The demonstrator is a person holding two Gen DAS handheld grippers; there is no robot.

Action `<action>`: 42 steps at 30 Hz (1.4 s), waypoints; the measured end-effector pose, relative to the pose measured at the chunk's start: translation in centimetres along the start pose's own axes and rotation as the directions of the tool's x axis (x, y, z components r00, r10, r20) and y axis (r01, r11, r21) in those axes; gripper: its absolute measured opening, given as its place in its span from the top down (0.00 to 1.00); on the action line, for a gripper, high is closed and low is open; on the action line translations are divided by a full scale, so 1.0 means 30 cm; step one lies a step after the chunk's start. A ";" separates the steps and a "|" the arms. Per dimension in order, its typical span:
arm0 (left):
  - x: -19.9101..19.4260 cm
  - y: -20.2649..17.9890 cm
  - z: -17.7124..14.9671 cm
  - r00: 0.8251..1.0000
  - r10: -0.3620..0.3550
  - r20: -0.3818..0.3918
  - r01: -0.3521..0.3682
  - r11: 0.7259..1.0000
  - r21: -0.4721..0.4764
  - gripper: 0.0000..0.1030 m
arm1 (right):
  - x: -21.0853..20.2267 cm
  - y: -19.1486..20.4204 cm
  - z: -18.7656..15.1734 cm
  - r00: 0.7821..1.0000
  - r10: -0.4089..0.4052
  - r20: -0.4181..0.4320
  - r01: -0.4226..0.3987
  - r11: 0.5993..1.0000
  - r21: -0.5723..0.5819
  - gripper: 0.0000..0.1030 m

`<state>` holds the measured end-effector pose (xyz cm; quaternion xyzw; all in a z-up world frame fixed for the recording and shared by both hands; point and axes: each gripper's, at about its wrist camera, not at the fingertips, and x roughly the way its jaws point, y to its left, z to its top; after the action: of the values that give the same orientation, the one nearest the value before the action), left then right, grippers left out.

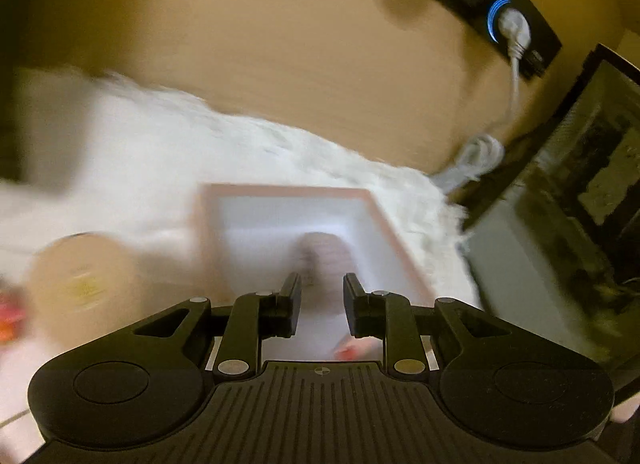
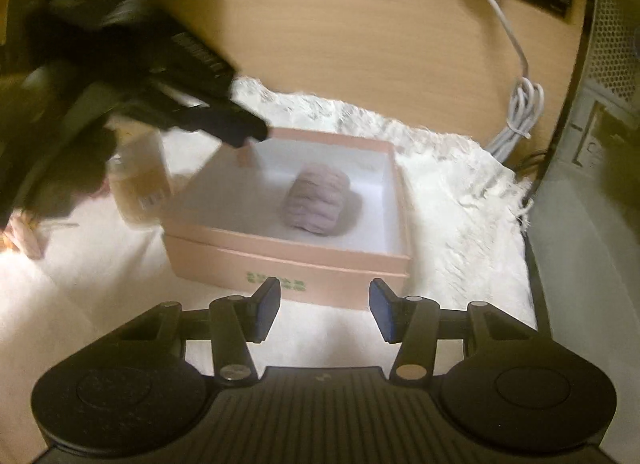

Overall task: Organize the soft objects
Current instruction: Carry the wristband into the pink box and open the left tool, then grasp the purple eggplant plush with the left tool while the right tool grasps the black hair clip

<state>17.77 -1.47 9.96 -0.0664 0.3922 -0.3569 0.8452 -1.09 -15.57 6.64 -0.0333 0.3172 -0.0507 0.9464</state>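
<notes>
Bench [image 2: 360, 47]: wood, one; carries everything.
White fluffy rug [image 2: 460, 199]: one, under pink box.
Pink box [image 2: 288, 260]: one, open, landmark, mid-rug.
Jar [image 2: 140, 183]: one, just left of box, blurred.
Purple knitted roll [image 2: 318, 199]: one, inside box, resting on white floor, so judged one soft item stowed.
Orange-red bits [image 1: 8, 320]: far left of box, blurred, count unclear; probably left to sort.
Left hand-held gripper [image 1: 322, 304]: over box, fingers narrow, nearly closed, nothing held.
Right hand-held gripper [image 2: 325, 310]: before box front wall, fingers apart, empty.
</notes>
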 end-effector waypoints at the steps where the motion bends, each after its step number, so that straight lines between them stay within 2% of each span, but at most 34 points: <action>1: -0.046 0.010 -0.025 0.999 0.044 0.026 -0.044 0.999 -0.003 0.76 | -0.004 0.011 0.005 1.000 0.010 0.002 -0.010 1.000 -0.003 0.52; 5: -0.179 0.052 -0.161 0.979 0.182 0.096 -0.184 0.983 0.011 0.76 | -0.015 0.086 0.010 0.997 0.080 0.014 -0.080 0.996 -0.038 0.52; 8: -0.310 0.145 -0.290 0.949 0.293 0.117 -0.290 0.956 -0.045 0.76 | -0.001 0.152 0.019 0.991 0.132 -0.003 -0.132 0.989 -0.067 0.52; 10: -0.385 0.217 -0.355 0.922 0.367 0.128 -0.355 0.929 -0.105 0.76 | 0.017 0.194 0.027 0.987 0.162 -0.018 -0.163 0.983 -0.089 0.52; 13: -0.511 0.379 -0.418 0.856 0.497 0.142 -0.460 0.858 -0.230 0.76 | 0.034 0.273 0.034 0.980 0.193 -0.041 -0.196 0.972 -0.126 0.52; 14: -0.541 0.428 -0.420 0.838 0.527 0.143 -0.480 0.836 -0.267 0.76 | 0.037 0.298 0.037 0.978 0.203 -0.043 -0.207 0.968 -0.140 0.52; 15: -0.590 0.494 -0.420 0.809 0.569 0.149 -0.505 0.801 -0.320 0.76 | 0.039 0.322 0.042 0.983 0.181 -0.018 -0.182 0.978 -0.100 0.52; 16: -0.634 0.557 -0.416 0.789 0.595 0.155 -0.514 0.776 -0.366 0.76 | 0.038 0.348 0.047 0.981 0.192 -0.017 -0.193 0.974 -0.116 0.52; 18: -0.711 0.688 -0.397 0.773 0.613 0.159 -0.487 0.736 -0.470 0.76 | 0.030 0.395 0.053 0.973 0.231 -0.010 -0.230 0.963 -0.141 0.52; 20: -0.770 0.830 -0.373 0.798 0.583 0.152 -0.390 0.692 -0.607 0.76 | 0.024 0.446 0.058 0.970 0.243 -0.008 -0.240 0.955 -0.173 0.52; 21: -0.791 0.911 -0.365 0.822 0.549 0.153 -0.309 0.655 -0.690 0.76 | 0.021 0.469 0.062 0.970 0.243 -0.009 -0.241 0.952 -0.188 0.52; 22: -0.804 0.975 -0.362 0.835 0.526 0.162 -0.239 0.612 -0.754 0.76 | 0.016 0.487 0.064 0.970 0.242 -0.009 -0.239 0.950 -0.199 0.52; 23: -0.815 1.046 -0.359 0.841 0.511 0.179 -0.161 0.551 -0.819 0.76 | 0.013 0.506 0.067 0.970 0.241 -0.010 -0.238 0.948 -0.211 0.52; 25: -0.814 1.127 -0.344 0.843 0.497 0.205 -0.069 0.478 -0.876 0.76 | 0.008 0.534 0.074 0.970 0.241 -0.013 -0.237 0.943 -0.234 0.52; 26: -0.807 1.149 -0.326 0.841 0.493 0.223 -0.042 0.470 -0.882 0.76 | 0.006 0.548 0.076 0.971 0.239 -0.012 -0.234 0.939 -0.250 0.52; 28: -0.789 1.184 -0.276 0.837 0.502 0.218 -0.058 0.477 -0.877 0.76 | 0.003 0.569 0.083 0.972 0.234 -0.011 -0.228 0.934 -0.276 0.52; 30: -0.750 1.192 -0.229 0.852 0.502 0.149 -0.138 0.489 -0.861 0.76 | 0.008 0.586 0.087 0.973 0.229 -0.015 -0.223 0.930 -0.293 0.52; 31: -0.733 1.184 -0.209 0.856 0.505 0.111 -0.190 0.508 -0.840 0.78 | 0.013 0.596 0.091 0.974 0.226 -0.016 -0.220 0.928 -0.301 0.52; 33: -0.719 1.137 -0.181 0.832 0.549 0.075 -0.305 0.567 -0.765 0.78 | 0.022 0.620 0.105 0.973 0.230 -0.010 -0.221 0.921 -0.322 0.52; 34: -0.711 1.116 -0.174 0.816 0.577 0.035 -0.377 0.578 -0.724 0.77 | 0.021 0.634 0.116 0.971 0.237 -0.004 -0.225 0.916 -0.333 0.52; 36: -0.703 1.097 -0.200 0.788 0.616 -0.011 -0.449 0.562 -0.694 0.74 | 0.032 0.667 0.169 0.963 0.269 0.005 -0.249 0.900 -0.357 0.52; 38: -0.700 1.093 -0.244 0.789 0.614 -0.013 -0.443 0.556 -0.703 0.73 | 0.050 0.694 0.259 0.947 0.322 0.000 -0.300 0.881 -0.365 0.52; 39: -0.703 1.101 -0.262 0.799 0.602 -0.004 -0.421 0.554 -0.718 0.72 | 0.057 0.716 0.306 0.937 0.348 -0.007 -0.327 0.874 -0.360 0.52; 40: -0.721 1.110 -0.283 0.812 0.584 0.010 -0.385 0.548 -0.742 0.69 | 0.070 0.745 0.367 0.928 0.372 -0.022 -0.356 0.867 -0.348 0.52; 42: -0.741 1.164 -0.303 0.844 0.532 0.059 -0.267 0.514 -0.815 0.69 | 0.094 0.796 0.476 0.905 0.422 -0.056 -0.418 0.856 -0.305 0.52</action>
<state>20.83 40.33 3.73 -0.3868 0.3773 0.0719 0.8384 11.55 8.24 14.05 -0.1115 0.3144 0.2074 0.9196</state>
